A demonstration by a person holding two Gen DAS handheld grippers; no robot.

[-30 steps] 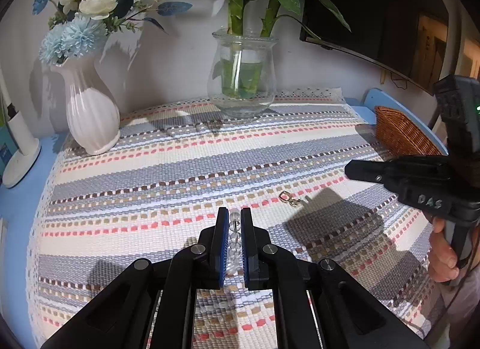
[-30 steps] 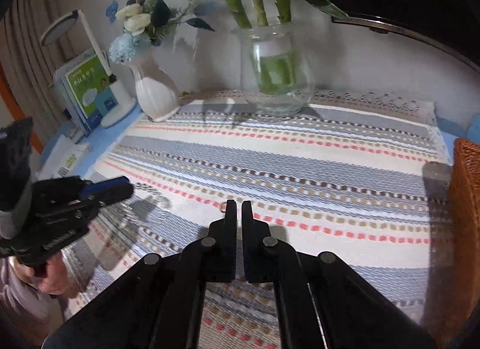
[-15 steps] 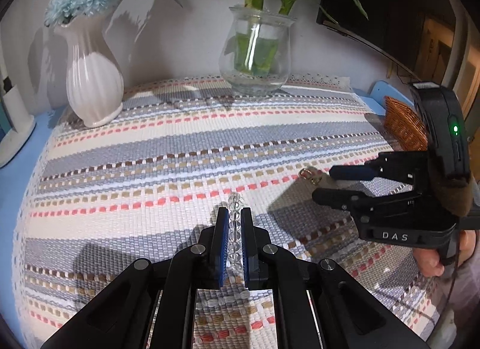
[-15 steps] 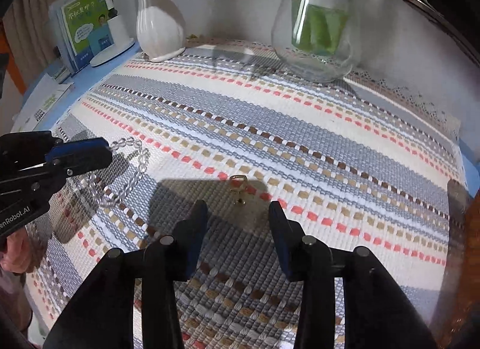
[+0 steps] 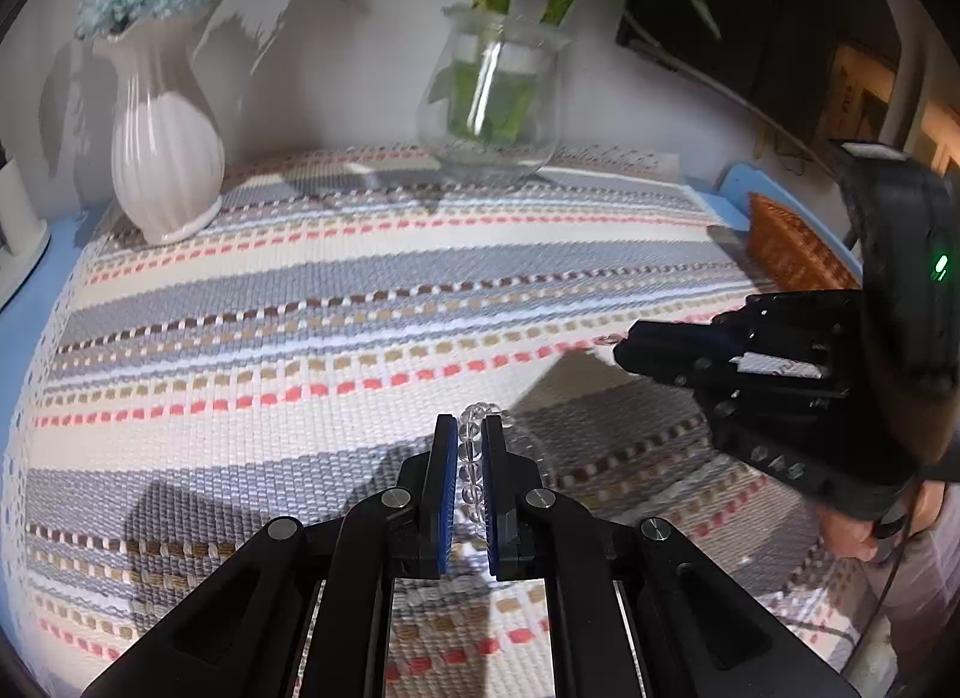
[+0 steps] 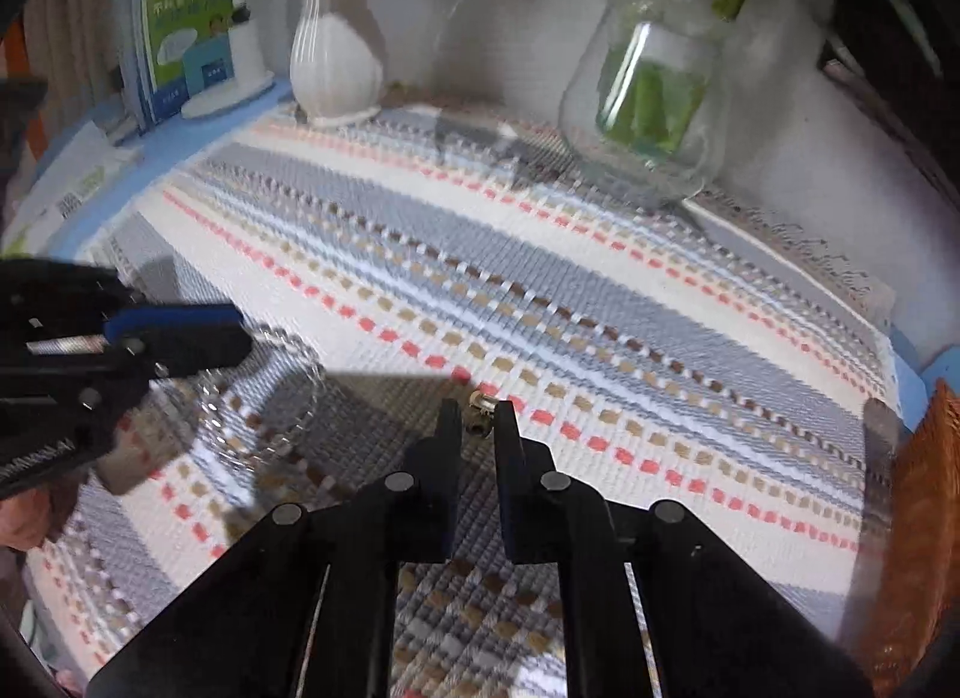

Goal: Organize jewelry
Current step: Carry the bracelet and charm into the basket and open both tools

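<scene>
Two grippers work over a striped woven cloth (image 5: 300, 290) on a blue table (image 6: 180, 140). The left gripper (image 5: 462, 446) is clamped on a clear bead bracelet (image 5: 471, 458). The right gripper (image 6: 478, 428) has its jaws narrowly parted around a small gold earring (image 6: 480, 413) lying on the cloth. Bare cloth stretches ahead to a white vase (image 5: 165, 158) and glass vase (image 5: 495, 104) by the wall. A wicker basket (image 5: 786, 248) sits at the right edge. The green book (image 6: 186, 38) carries writing too blurred to read.
</scene>
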